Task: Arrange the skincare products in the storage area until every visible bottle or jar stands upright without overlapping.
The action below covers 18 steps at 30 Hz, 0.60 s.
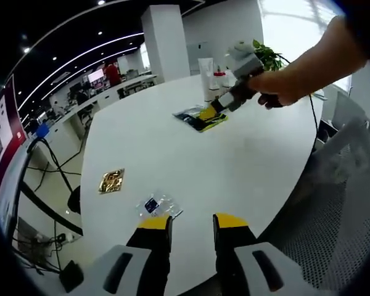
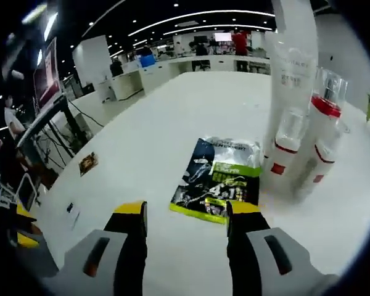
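Note:
Several skincare items stand upright at the far side of the white table (image 1: pixel 234 148): a tall white tube (image 2: pixel 293 68) and white bottles with red bands (image 2: pixel 317 132), seen far off as the skincare group (image 1: pixel 211 77). A blue, silver and green packet (image 2: pixel 219 176) lies flat before them, packet (image 1: pixel 200 117). My right gripper (image 2: pixel 186 216) is open, its jaws just short of the packet's near edge; a hand holds this right gripper (image 1: pixel 217 106) over the packet. My left gripper (image 1: pixel 192 222) hangs open near the table's front edge.
A gold foil sachet (image 1: pixel 111 180) and a small clear sachet (image 1: pixel 153 205) lie near the left gripper. A mesh chair back (image 1: pixel 345 185) stands at the right edge. A potted plant (image 1: pixel 268 55) sits behind the bottles. Desks and people fill the office beyond.

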### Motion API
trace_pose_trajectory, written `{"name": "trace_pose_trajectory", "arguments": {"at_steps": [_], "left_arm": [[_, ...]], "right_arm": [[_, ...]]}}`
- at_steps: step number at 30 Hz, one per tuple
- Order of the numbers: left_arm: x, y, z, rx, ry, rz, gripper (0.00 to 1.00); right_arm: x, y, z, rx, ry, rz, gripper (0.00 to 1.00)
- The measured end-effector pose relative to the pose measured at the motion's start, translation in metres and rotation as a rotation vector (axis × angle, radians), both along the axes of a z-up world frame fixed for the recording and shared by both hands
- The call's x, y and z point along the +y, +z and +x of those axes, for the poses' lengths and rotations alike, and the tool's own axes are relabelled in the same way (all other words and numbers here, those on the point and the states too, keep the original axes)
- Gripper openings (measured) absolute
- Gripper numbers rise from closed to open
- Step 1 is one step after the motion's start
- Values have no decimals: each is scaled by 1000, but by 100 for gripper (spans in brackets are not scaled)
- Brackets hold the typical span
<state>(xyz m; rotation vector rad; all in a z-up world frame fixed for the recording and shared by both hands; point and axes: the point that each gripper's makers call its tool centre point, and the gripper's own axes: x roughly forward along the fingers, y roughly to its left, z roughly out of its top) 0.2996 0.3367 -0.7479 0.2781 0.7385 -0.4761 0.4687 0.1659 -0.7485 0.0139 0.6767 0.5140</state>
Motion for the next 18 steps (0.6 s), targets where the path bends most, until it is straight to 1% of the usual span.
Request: {"name": "trace_pose_trajectory", "arguments": {"at_steps": [1,2,3,5,6,9,10,11,12,13,14,15,16,17,18], "left_arm": [[0,1,0,-3,2,-5,27],[0,1,1,-4,4,-9,27],[0,2,1,-8,5,-11,27],[0,1,1,-5,2,-9,28],[-1,1,0,-4,1,-10,28],[-1,3,2,-14,2,-18,28],[-1,4,2,-16,5,-26,29],[-2,6,3,-19,6,-35,29],[-2,7,3,-23,8,-47,30],[-3,9,4,-28,7,-70,30],[-4,11,5,-29,4,-84,31],[-6,12,5,-24,2,-103,32],[-16,12,1,23,-11,-198,28],[-23,13,-3,88,-8,-276,25],[-21,16,-1,122,31,-333,26]], "right_arm": [[9,7,-12,5,20,64,46],[13,8,-23,13,48,79,47],[14,7,-33,28,68,79,47],[23,11,-69,43,156,69,44],[26,12,-80,48,188,63,43],[32,21,-114,49,278,40,39],[32,25,-125,32,321,12,38],[33,28,-133,18,359,-1,38],[33,29,-139,8,395,-29,38],[28,30,-145,-11,432,-80,37],[27,31,-152,-16,456,-97,36],[28,33,-158,-9,468,-85,36],[28,36,-162,-10,466,-80,36],[28,38,-167,-16,475,-80,36],[29,39,-176,-17,504,-87,37]]}}
